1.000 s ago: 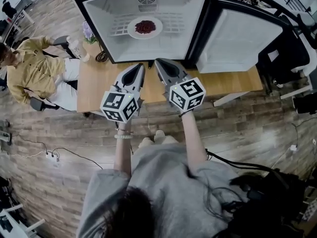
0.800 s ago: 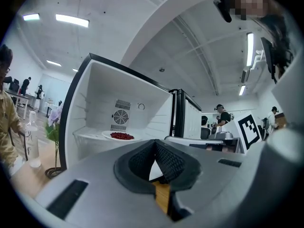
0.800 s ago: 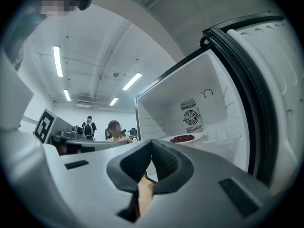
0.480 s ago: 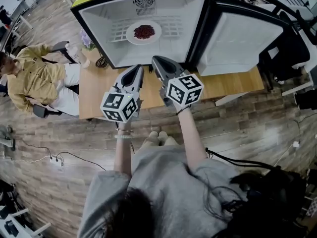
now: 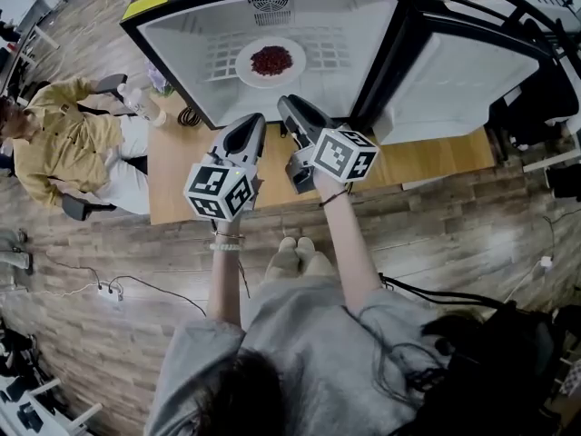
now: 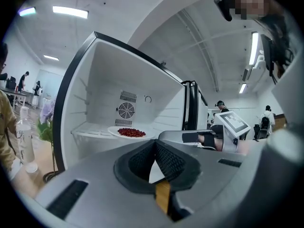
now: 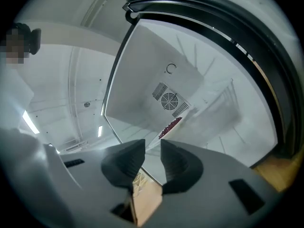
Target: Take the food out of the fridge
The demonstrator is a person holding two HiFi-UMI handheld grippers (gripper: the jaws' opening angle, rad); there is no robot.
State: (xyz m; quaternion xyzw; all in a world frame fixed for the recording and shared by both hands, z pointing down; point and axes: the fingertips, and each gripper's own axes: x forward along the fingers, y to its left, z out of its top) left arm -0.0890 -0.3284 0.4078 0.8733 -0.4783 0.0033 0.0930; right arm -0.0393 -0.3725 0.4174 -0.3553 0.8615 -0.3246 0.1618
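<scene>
A white plate of red food (image 5: 270, 61) sits on the wire shelf inside the open white fridge (image 5: 209, 34). It shows in the left gripper view as the plate (image 6: 129, 132) and in the right gripper view, tilted, as the plate (image 7: 171, 126). My left gripper (image 5: 252, 123) is held level in front of the fridge's lower edge, jaws shut and empty (image 6: 155, 144). My right gripper (image 5: 289, 107) is beside it, rolled to one side. Its jaws are opening, with a gap and nothing between them (image 7: 152, 144). Both grippers are short of the plate.
The fridge door (image 5: 463, 71) stands swung open on the right. The fridge rests on a wooden table (image 5: 182, 166), with a plastic bottle (image 5: 141, 98) at its left corner. A person in a yellow shirt (image 5: 54, 134) sits at the left. Cables lie on the floor.
Both grippers have moved closer to the open fridge. The right gripper has rolled, so its marker cube shows a different face.
</scene>
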